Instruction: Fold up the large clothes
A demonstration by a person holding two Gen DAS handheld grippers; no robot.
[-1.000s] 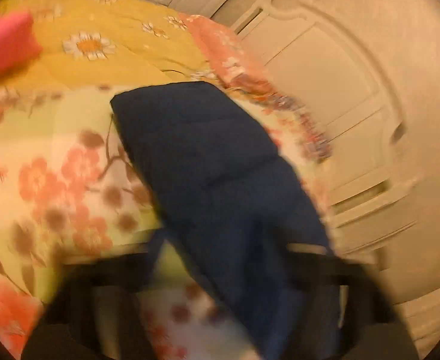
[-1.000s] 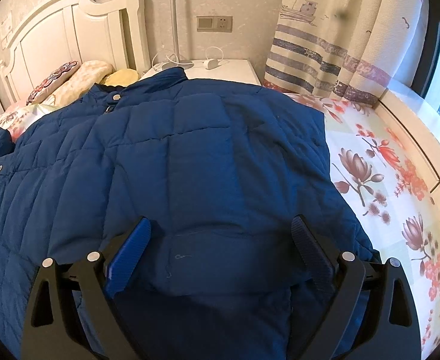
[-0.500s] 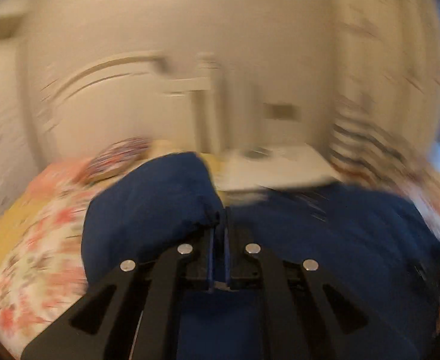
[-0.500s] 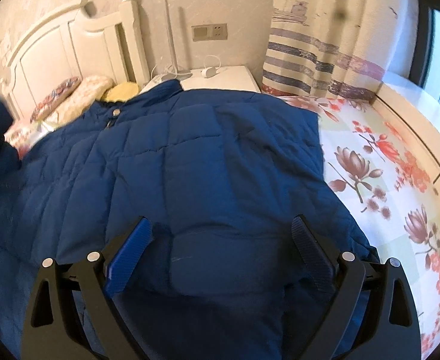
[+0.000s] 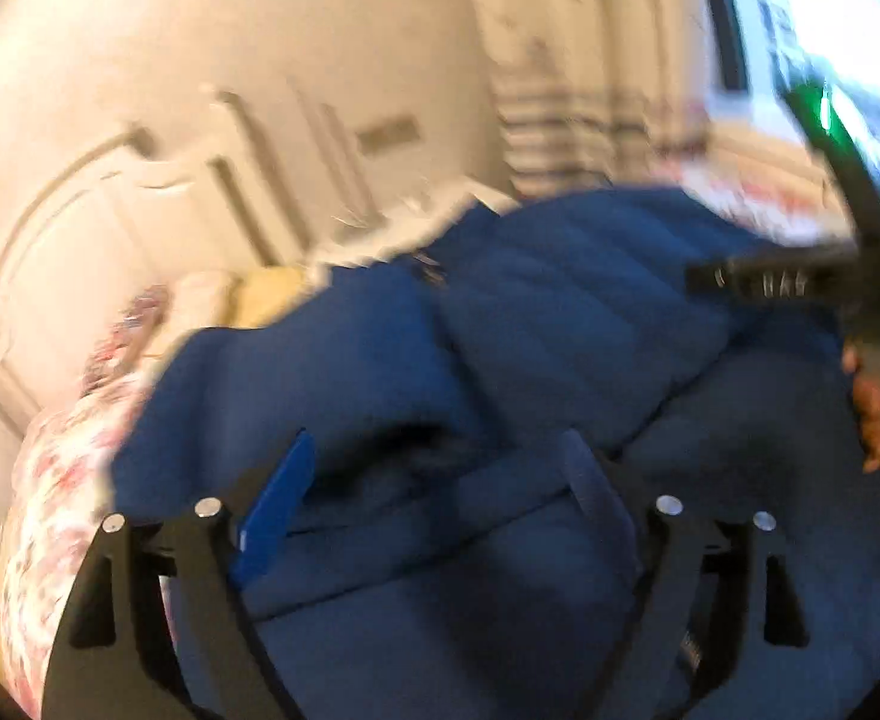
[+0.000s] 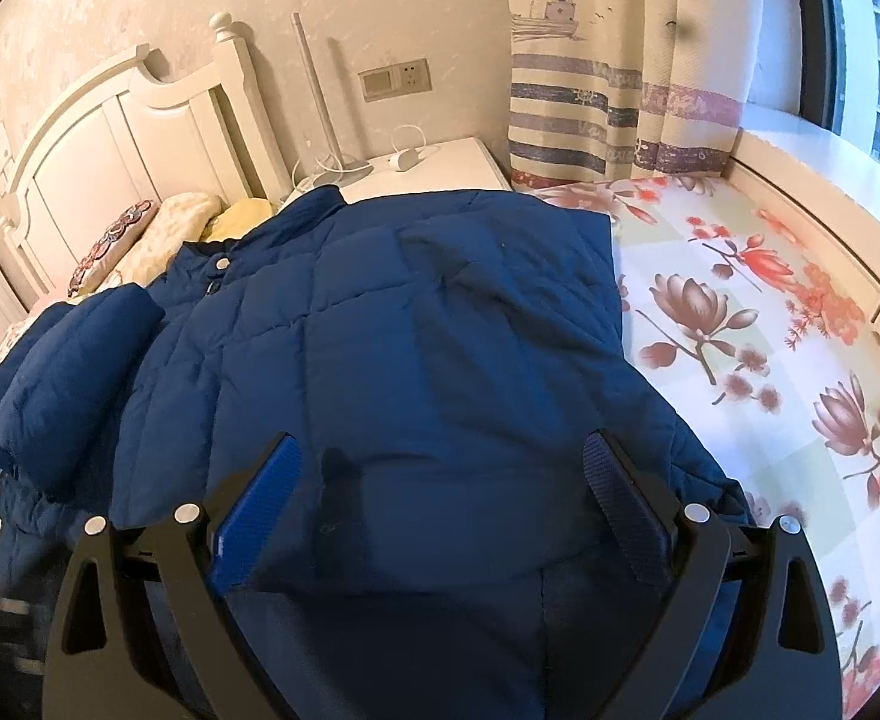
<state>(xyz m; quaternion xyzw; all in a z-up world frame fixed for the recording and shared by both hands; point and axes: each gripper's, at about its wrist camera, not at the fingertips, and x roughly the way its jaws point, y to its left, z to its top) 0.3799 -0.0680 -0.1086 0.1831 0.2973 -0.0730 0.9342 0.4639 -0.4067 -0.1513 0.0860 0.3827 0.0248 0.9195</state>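
Note:
A navy blue quilted jacket lies spread on the floral bedsheet, collar toward the headboard. Its left sleeve is folded in over the body at the left. My right gripper is open and empty, hovering just over the jacket's lower part. In the blurred left wrist view the jacket fills the middle. My left gripper is open and empty above the folded sleeve. The right gripper's black body and the hand holding it show at that view's right edge.
A white headboard and pillows stand at the far left. A white nightstand with a lamp and cable sits behind the collar. A striped curtain and a window ledge run along the right.
My left gripper carried the sleeve from the left side across onto the jacket body, then opened and let it go. My right gripper stayed open and barely moved.

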